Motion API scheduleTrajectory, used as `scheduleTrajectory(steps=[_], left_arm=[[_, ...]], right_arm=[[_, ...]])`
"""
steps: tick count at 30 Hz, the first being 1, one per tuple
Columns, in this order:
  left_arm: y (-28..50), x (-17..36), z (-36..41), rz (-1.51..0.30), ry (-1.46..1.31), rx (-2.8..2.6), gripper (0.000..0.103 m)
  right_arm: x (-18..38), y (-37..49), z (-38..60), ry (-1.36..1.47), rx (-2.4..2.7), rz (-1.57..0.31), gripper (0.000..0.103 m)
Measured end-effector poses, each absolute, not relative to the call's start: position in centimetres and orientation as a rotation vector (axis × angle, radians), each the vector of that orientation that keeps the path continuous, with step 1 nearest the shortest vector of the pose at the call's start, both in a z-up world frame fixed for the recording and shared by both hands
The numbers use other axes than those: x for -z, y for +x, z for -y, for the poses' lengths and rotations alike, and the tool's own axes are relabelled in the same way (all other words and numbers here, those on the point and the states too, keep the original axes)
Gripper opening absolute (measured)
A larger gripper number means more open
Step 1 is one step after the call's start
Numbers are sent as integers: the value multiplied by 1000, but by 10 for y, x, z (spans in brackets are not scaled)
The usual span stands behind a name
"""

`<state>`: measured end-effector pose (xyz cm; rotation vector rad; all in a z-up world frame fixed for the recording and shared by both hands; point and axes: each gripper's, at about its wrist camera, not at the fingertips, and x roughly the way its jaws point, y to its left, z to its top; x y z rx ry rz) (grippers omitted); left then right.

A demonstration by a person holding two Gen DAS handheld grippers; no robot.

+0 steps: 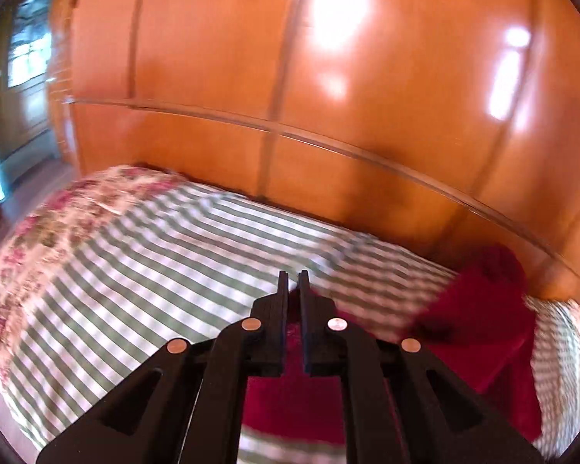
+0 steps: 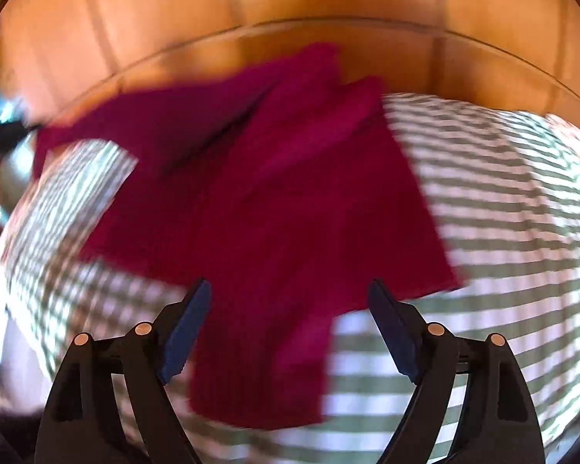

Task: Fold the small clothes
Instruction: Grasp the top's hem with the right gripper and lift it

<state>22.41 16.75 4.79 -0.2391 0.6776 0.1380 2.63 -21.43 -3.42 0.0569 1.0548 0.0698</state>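
A dark red knitted garment (image 2: 274,208) lies spread on the striped bed cover (image 2: 502,201). In the left wrist view my left gripper (image 1: 293,282) is shut on a part of the red garment (image 1: 479,309), which trails below and to the right of the fingers and is lifted off the cover. In the right wrist view my right gripper (image 2: 290,290) is open and empty, with a sleeve-like end of the garment lying between its blue pads (image 2: 185,328). The lifted part stretches to the far left there, toward a dark shape at the frame edge.
The bed has a green and white striped cover (image 1: 154,270) with a floral edge (image 1: 38,239). Orange wooden wardrobe doors (image 1: 328,96) stand close behind the bed. A window (image 1: 27,58) shows at far left. Both views are blurred by motion.
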Motion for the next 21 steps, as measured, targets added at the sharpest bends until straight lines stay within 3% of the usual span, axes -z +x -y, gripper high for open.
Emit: scheduleTrajectory(steps=[1, 2, 5, 8, 9, 10, 11, 12, 17, 21], left_arm=[[236, -49, -179, -684, -243, -168, 0], [248, -48, -193, -696, -250, -190, 0], [269, -40, -216, -726, -237, -244, 0], [278, -30, -224, -775, -249, -208, 0], [277, -28, -224, -783, -258, -190, 7], [274, -26, -221, -788, -258, -171, 16], [269, -23, -216, -779, -242, -169, 39], [263, -21, -209, -763, -226, -168, 49], [232, -3, -185, -756, -245, -44, 63], [206, 19, -161, -794, -264, 88, 63]], right_arm=[[45, 24, 196, -43, -84, -1070, 75], [53, 22, 183, -126, -91, -1079, 48], [65, 18, 165, -300, -95, -1084, 9], [42, 23, 184, -315, -53, -1047, 9], [24, 27, 200, -314, -9, -1012, 9], [12, 30, 215, -314, 27, -990, 9], [-1, 34, 229, -319, 74, -964, 9], [-14, 38, 245, -336, 126, -939, 9], [-52, 93, 348, -380, 453, -877, 9], [-52, 149, 434, -333, 675, -898, 9]])
